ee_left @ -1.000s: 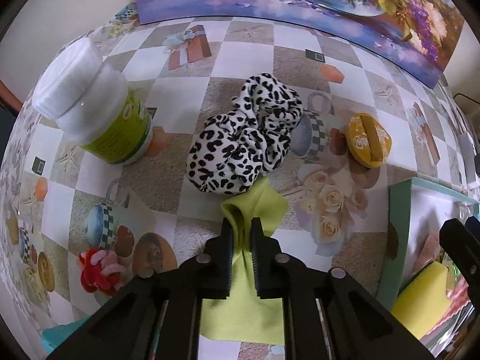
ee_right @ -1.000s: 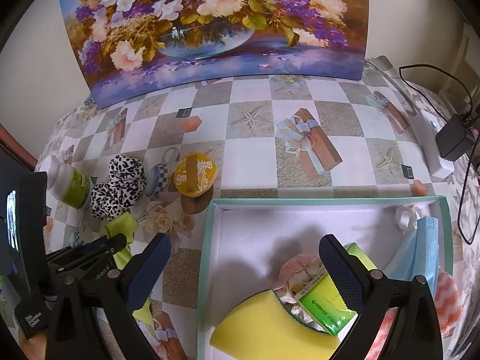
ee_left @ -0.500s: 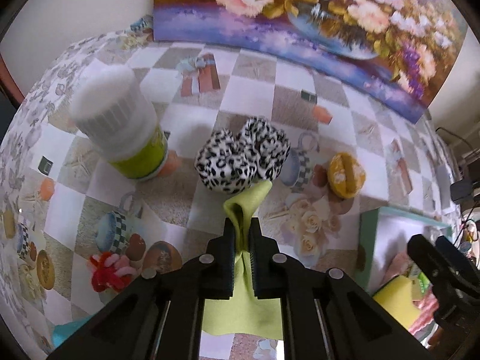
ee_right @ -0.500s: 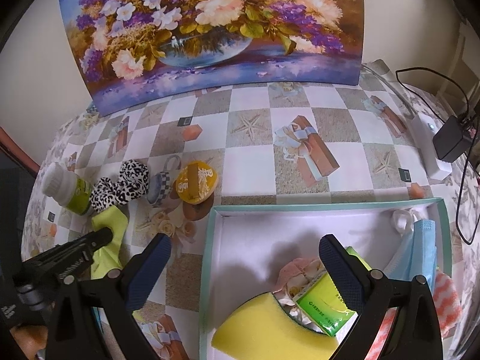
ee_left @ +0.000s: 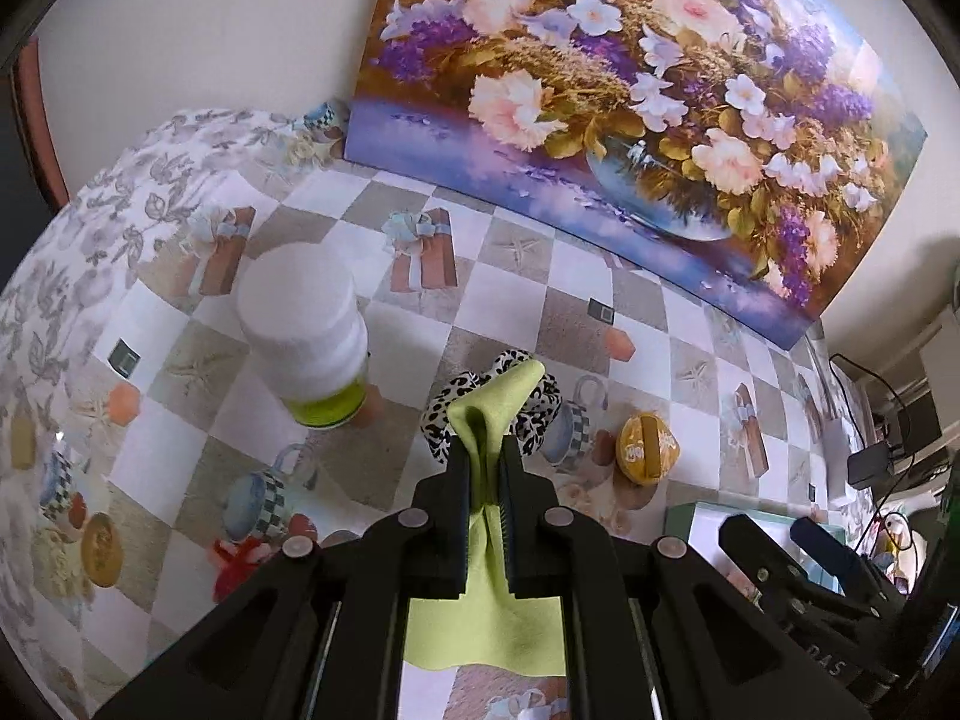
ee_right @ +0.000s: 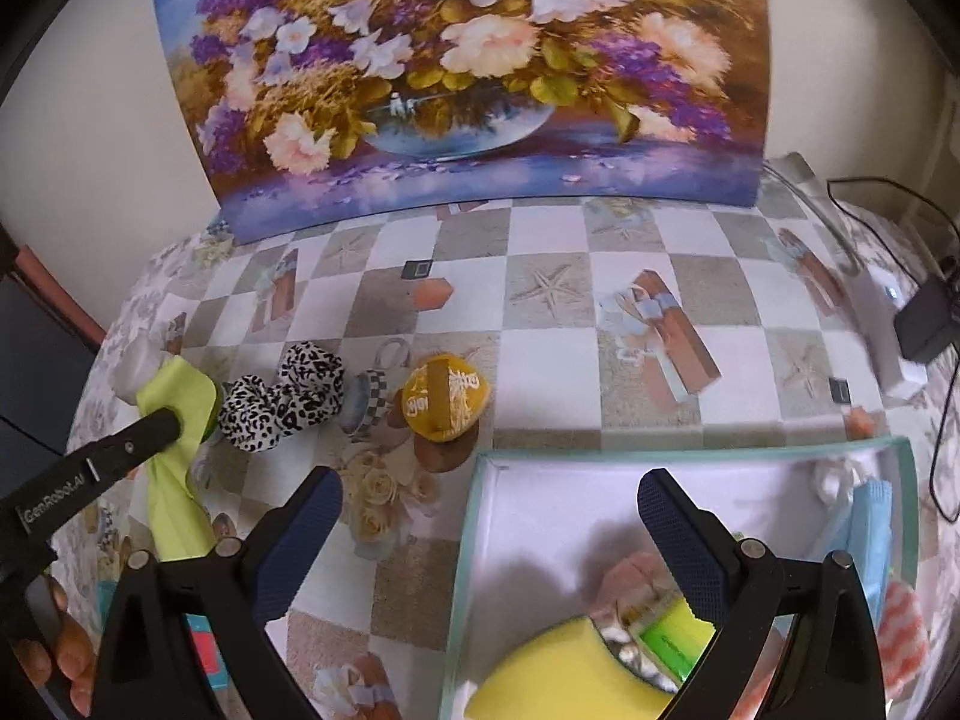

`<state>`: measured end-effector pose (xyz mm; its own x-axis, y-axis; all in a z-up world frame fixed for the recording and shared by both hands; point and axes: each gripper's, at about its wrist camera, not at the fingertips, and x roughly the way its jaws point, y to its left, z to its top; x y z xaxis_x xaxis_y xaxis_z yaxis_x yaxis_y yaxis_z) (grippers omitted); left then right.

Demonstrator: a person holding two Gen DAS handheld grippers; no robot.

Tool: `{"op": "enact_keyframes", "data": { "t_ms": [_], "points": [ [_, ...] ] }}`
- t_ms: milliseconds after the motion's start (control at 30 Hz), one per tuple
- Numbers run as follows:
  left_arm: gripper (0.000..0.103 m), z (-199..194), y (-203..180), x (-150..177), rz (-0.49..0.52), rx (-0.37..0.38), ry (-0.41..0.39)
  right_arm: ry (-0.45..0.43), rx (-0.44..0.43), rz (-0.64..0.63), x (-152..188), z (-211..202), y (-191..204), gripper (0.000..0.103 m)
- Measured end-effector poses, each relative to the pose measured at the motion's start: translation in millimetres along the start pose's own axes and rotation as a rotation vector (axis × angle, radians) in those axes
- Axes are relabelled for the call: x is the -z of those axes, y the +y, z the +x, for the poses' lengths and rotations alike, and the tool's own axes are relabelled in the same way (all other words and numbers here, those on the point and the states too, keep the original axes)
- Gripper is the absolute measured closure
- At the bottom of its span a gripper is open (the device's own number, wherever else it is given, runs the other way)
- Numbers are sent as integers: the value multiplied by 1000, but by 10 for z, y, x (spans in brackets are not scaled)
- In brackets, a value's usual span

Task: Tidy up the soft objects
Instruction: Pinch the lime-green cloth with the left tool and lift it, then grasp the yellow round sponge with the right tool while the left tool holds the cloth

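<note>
Pinching the lime-green cloth (ee_left: 487, 570) at a gathered fold, the left tool (ee_left: 485, 468) has its jaws drawn narrow on the fabric, so the rest of the cloth drapes down below the fingers at the bottom centre of the left wrist view, apparently clear of the desk (ee_left: 528, 276). Gripping it at a bunch rather than an edge probably keeps the limp fabric from slipping out while it is carried. In the right wrist view the same cloth (ee_right: 174, 468) hangs at the left edge, well apart from the teal-rimmed box (ee_right: 474, 516) at the lower right, which is likely where it is headed, since a yellow sponge (ee_right: 540, 672), a blue face mask (ee_right: 864, 516) and other soft items already lie inside. The right tool (ee_right: 489, 546) hangs over the box's near left corner with its blue-padded jaws spread wide and holding nothing, perhaps ready to help. A leopard-print scrunchie (ee_right: 288, 396) sits on the desk in the middle left, beside a yellow round container (ee_right: 444, 399), and a white-capped bottle (ee_left: 306, 330) stands upright in the left wrist view's centre left; these hard items seem left out on purpose.
</note>
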<state>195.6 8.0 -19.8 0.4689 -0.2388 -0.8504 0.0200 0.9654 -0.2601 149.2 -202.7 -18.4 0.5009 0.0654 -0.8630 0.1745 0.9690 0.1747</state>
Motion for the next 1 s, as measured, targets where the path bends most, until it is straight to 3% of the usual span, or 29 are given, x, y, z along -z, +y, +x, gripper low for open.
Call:
{"op": "enact_keyframes", "data": {
  "t_ms": [467,800,1000],
  "points": [
    [95,165,35,-5,-29,10,-69,47,-8,-110,-281,458,249,11],
    [95,187,-36,-13,4,-5,-60,97,14,-140,-267,845,276,17],
    [95,203,-29,-22,5,4,-55,112,8,-168,-251,977,307,25]
  ]
}}
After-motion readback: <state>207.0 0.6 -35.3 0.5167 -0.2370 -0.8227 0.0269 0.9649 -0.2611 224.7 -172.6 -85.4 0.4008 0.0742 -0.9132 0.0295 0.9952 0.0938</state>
